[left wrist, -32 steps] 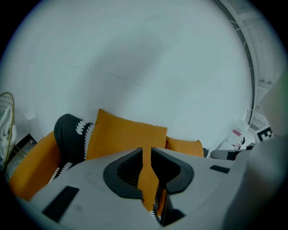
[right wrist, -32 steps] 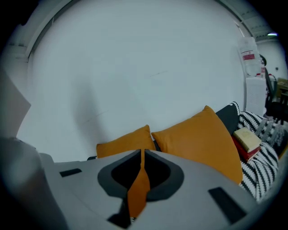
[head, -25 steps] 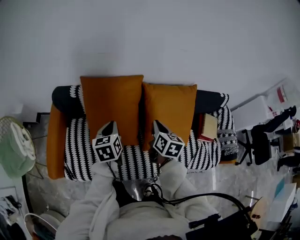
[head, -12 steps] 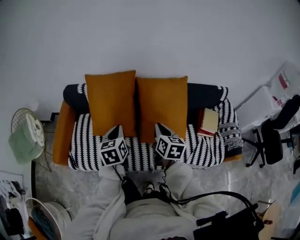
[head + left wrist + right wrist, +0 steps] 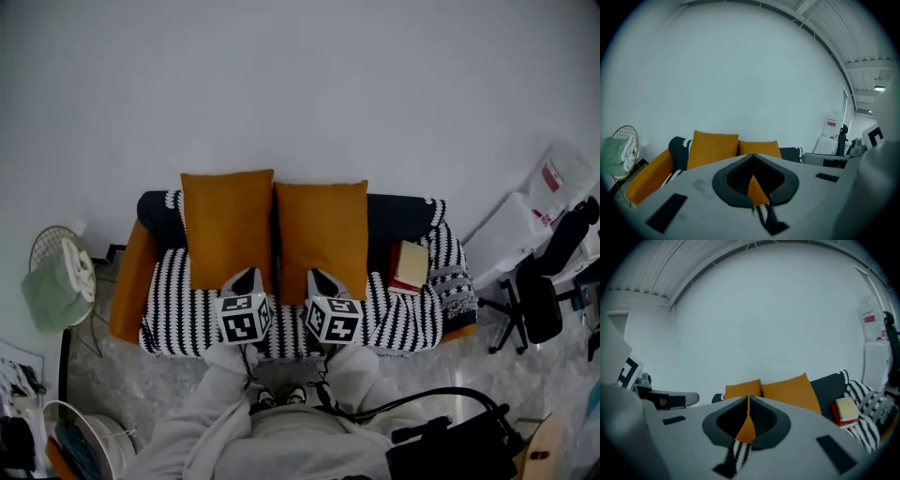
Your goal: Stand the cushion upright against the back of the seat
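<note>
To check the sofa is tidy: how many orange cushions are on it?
2. One orange fabric cushion leans on the dark backrest at left; the second cushion stands beside it, centrally. None seems hidden.

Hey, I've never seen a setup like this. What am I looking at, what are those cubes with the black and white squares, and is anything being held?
There is no robot here. A person holds a hand tool in each hand, the left gripper and the right gripper, and the patterned cubes are part of these tools. The top-down picture comes from a camera on the person's head. The other two come from cameras riding on each gripper, looking along its fingers. In front is a sofa with a striped cover. Two orange cushions stand upright against its back, the left cushion and the right cushion. Some books lie on the seat at the right. The fingers of both grippers are closed together and hold nothing.
</note>
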